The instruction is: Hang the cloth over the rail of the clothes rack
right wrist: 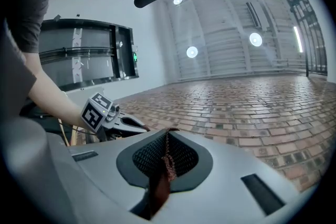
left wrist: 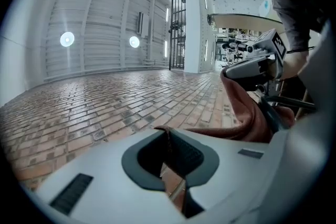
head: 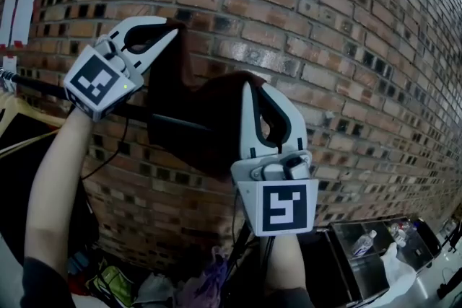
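Note:
A dark brown cloth [head: 209,128] hangs stretched between my two grippers in front of a brick wall. My left gripper [head: 174,28] is raised at the upper left, shut on one top edge of the cloth. Lower and to its right, my right gripper [head: 250,86] points up, shut on the other edge. The black rail [head: 42,88] of the clothes rack runs in from the left and disappears behind the cloth. In the left gripper view the cloth [left wrist: 248,119] runs from the shut left gripper [left wrist: 169,131] towards the other gripper. The right gripper view shows the right gripper [right wrist: 167,135] pinching a cloth fold [right wrist: 167,161].
The brick wall [head: 325,25] fills the background. Wooden hangers [head: 16,120] hang at the left on the rack. A metal bin [head: 364,245] with bottles stands at the lower right. Bags and clutter [head: 180,286] lie on the floor below. A white sheet [head: 19,9] is taped at the upper left.

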### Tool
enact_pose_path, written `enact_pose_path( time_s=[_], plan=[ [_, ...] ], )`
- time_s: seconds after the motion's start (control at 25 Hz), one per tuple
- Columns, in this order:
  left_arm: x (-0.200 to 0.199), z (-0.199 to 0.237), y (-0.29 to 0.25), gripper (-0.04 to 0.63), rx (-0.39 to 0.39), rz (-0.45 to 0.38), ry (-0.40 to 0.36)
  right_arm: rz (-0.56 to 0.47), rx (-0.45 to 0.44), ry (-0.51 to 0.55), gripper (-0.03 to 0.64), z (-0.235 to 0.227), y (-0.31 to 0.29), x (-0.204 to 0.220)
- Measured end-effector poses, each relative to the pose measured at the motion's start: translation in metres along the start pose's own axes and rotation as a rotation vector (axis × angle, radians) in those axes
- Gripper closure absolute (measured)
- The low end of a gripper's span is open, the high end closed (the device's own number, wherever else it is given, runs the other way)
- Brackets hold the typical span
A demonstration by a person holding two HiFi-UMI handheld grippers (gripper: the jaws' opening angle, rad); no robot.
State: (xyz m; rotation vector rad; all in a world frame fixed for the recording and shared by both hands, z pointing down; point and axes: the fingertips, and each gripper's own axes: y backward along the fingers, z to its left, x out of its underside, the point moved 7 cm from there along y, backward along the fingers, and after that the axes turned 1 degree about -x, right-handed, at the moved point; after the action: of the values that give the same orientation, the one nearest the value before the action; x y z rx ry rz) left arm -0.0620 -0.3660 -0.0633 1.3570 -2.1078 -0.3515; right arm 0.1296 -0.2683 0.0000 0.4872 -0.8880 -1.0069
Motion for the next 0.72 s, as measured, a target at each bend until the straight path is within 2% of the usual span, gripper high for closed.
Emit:
enact_pose_path(
  time_s=[0.12,0.32,0.44,0.6,0.72],
  plan=[
    [-0.001,-0.002,0.008,0.563,-0.014,-0.004,-0.046,-0.029,-0.001,-0.023,0.589,0.008,-0.004,0.001],
    [-0.004,0.000,0.017,0.564,-0.062,-0.006,-0.081,-0.076,0.004,-0.043,0.589,0.016,-0.007,-0.004],
    [-0.006,0.003,0.016,0.563,-0.059,-0.006,-0.113,-0.096,0.013,-0.078,0.589,0.021,-0.008,-0.003],
    [-0.009,0.013,0.025,0.563,-0.050,-0.011,-0.149,-0.091,-0.003,-0.054,0.589,0.036,-0.009,-0.002],
    [-0.004,0.024,0.039,0.563,-0.034,0.002,-0.150,-0.071,-0.009,-0.046,0.589,0.049,-0.017,0.001]
  ],
)
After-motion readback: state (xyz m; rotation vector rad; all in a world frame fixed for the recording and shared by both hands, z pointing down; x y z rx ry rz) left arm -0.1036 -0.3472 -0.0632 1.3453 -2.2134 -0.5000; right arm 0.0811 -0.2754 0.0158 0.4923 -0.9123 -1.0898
